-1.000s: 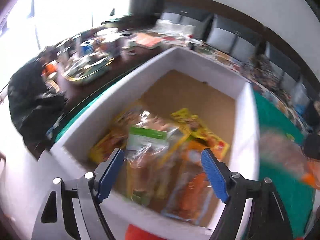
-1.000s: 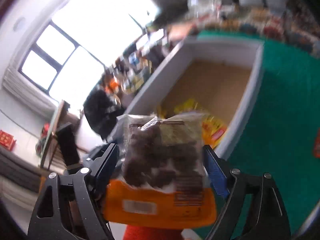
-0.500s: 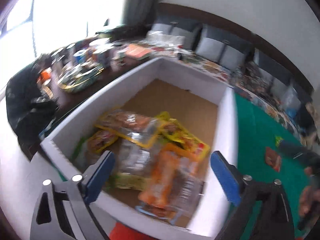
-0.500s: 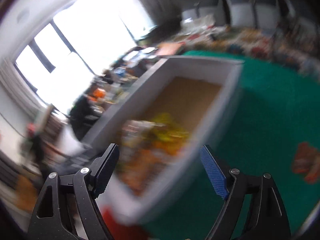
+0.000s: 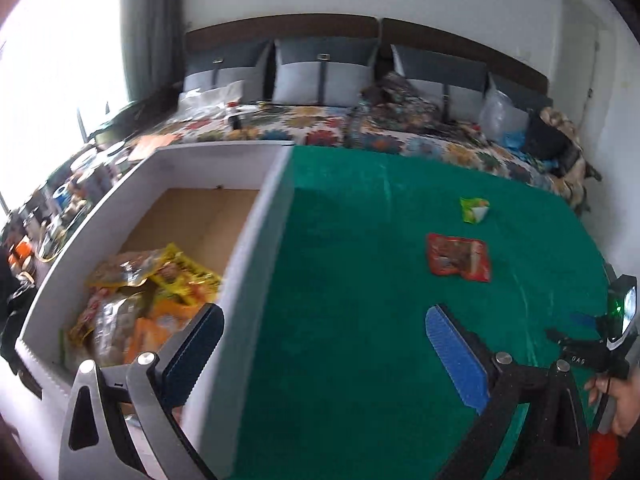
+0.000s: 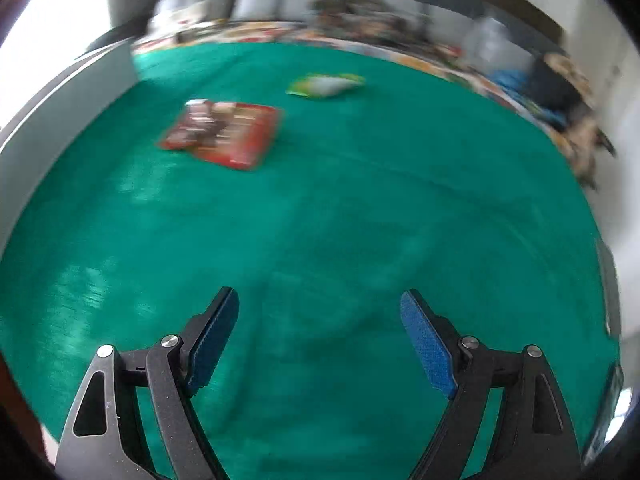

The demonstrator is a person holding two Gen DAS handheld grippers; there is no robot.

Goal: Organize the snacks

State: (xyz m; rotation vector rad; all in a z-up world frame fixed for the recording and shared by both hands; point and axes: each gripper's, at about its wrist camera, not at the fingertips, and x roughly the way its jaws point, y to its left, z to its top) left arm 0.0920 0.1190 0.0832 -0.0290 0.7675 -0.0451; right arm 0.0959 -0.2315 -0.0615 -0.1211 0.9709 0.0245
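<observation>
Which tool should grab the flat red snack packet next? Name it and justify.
Right tool, likely: open, empty, facing the flat red snack packet across bare green cloth. Left tool, also open, straddles the white box wall.

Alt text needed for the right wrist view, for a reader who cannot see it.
The open, empty right tongs hang over a green felt tabletop. Ahead lie a flat red snack packet and, beyond it, a small green-and-white snack pouch; the picture is motion-blurred.
</observation>
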